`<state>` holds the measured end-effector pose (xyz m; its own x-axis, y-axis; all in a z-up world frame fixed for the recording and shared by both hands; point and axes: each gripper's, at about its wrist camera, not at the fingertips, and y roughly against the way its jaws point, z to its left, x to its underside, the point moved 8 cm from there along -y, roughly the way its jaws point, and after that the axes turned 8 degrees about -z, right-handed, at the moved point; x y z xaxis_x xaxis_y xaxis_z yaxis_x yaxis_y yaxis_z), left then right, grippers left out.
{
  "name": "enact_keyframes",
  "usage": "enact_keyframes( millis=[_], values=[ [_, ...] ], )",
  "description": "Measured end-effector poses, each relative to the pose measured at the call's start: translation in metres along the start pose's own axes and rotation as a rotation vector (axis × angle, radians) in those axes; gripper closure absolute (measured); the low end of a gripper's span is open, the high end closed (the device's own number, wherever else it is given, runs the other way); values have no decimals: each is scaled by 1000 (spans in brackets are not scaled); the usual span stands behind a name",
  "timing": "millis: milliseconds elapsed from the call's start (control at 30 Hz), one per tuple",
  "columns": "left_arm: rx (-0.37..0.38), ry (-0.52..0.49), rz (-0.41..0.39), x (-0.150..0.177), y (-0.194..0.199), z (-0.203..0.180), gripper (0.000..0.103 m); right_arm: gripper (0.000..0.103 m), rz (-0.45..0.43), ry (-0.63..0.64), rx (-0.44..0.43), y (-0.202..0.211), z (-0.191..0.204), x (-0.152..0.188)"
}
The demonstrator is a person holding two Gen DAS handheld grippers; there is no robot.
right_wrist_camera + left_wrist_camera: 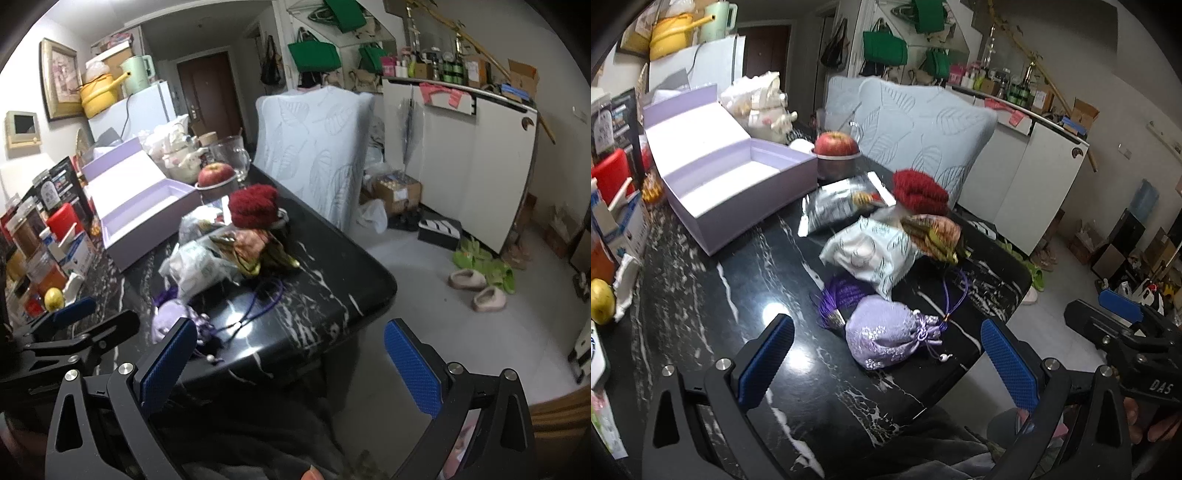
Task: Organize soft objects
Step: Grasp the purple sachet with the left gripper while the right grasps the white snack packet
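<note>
On the black marble table (701, 295) lie a lilac drawstring pouch (886, 336), a white patterned pouch (871, 254), a brown-gold pouch (934, 232), a red knitted item (919, 192) and a silver packet (834, 206). An open lilac box (738, 184) stands at the left, empty. My left gripper (886, 362) is open, just in front of the lilac pouch, holding nothing. My right gripper (291, 365) is open and empty at the table's near right corner; the lilac pouch (173, 317) sits left of it.
An apple on a metal bowl (836, 147) stands behind the box, next to a glass jug (231, 155). Boxes, jars and a yellow fruit (602, 301) crowd the left edge. A chair with a leaf-pattern cover (923, 129) stands behind the table. Slippers (480, 284) lie on the floor.
</note>
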<state>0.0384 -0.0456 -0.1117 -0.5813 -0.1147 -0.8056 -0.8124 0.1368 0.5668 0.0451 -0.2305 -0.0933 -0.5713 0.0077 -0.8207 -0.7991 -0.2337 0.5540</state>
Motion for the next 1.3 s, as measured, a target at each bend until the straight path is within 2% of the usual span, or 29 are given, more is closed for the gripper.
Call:
enact_keyframes(
  millis=[467,600,700,767,867,900,1133,1300],
  values=[
    [-4,-10,136,32,-66,-1,0,0,75,-42,-3,-35,-21,26],
    [-30,-35,185,40,-81,0,0,0,91,-43,7,-45,-23,26],
    [-73,-99,197,41,-88,0,0,0,113,-41,13,-53,-23,27],
    [-66,-118,192,42,-89,-1,4,0,122,-43,6,-57,-21,26],
    [-42,-127,168,40,-83,0,21,0,125,-33,0,-61,-16,25],
    [-37,-128,164,39,-82,1,23,0,124,-29,-5,-62,-14,24],
    [14,-77,166,38,-72,14,28,0,126,-8,-58,-73,9,20],
    [-18,-29,164,41,-55,41,28,0,132,26,-124,-82,34,19]
  ],
)
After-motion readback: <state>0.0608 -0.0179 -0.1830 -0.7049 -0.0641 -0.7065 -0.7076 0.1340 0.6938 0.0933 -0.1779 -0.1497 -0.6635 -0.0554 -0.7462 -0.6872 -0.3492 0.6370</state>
